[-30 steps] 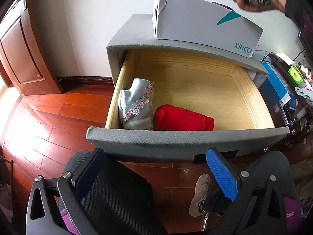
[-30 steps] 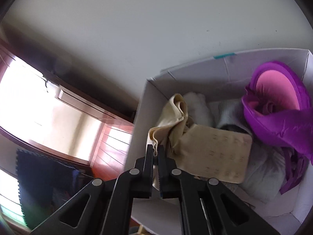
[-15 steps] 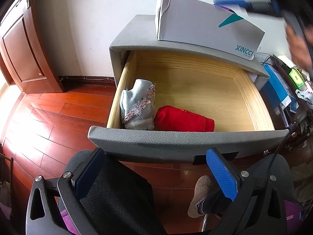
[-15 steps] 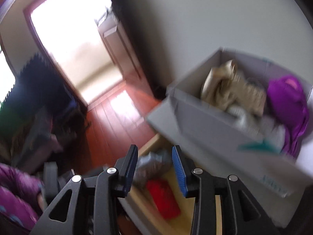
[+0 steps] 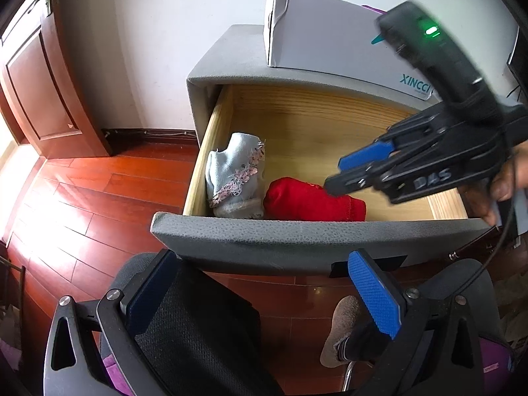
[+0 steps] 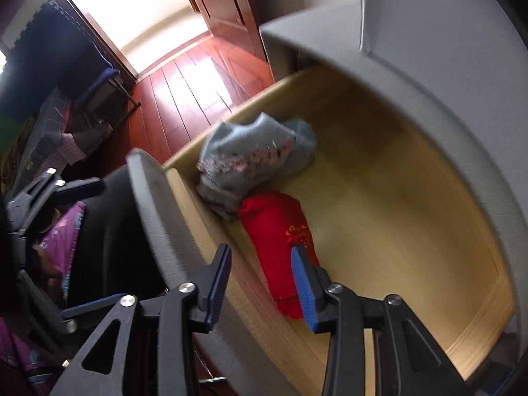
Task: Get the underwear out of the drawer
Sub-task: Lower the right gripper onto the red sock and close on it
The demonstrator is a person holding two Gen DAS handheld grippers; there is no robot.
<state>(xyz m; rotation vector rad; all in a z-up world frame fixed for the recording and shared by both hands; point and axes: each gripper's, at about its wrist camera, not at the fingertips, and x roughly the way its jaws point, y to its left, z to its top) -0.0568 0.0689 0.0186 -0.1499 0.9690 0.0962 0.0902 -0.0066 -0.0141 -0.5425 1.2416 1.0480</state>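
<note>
The drawer [image 5: 297, 241] stands pulled out, wooden inside with a grey front. Folded red underwear [image 5: 313, 199] [image 6: 280, 241] lies at its front, and light blue underwear with pink lace [image 5: 236, 175] [image 6: 254, 155] sits beside it at the left wall. My right gripper [image 5: 334, 175] [image 6: 260, 257] hangs tilted down just above the red piece. Its jaws are opening and do not press on anything. My left gripper [image 5: 260, 264] stays in front of the drawer, open and empty.
A white cardboard box [image 5: 330, 43] sits on top of the grey nightstand [image 5: 231, 62]. A black mesh chair [image 5: 198, 330] and a slippered foot [image 5: 340, 326] are below the drawer front. A wooden door [image 5: 43, 99] and red plank floor [image 5: 99, 198] lie to the left.
My right gripper left the box on top, rolled and swung down over the open drawer. Its jaws went from shut to apart. The left gripper did not move.
</note>
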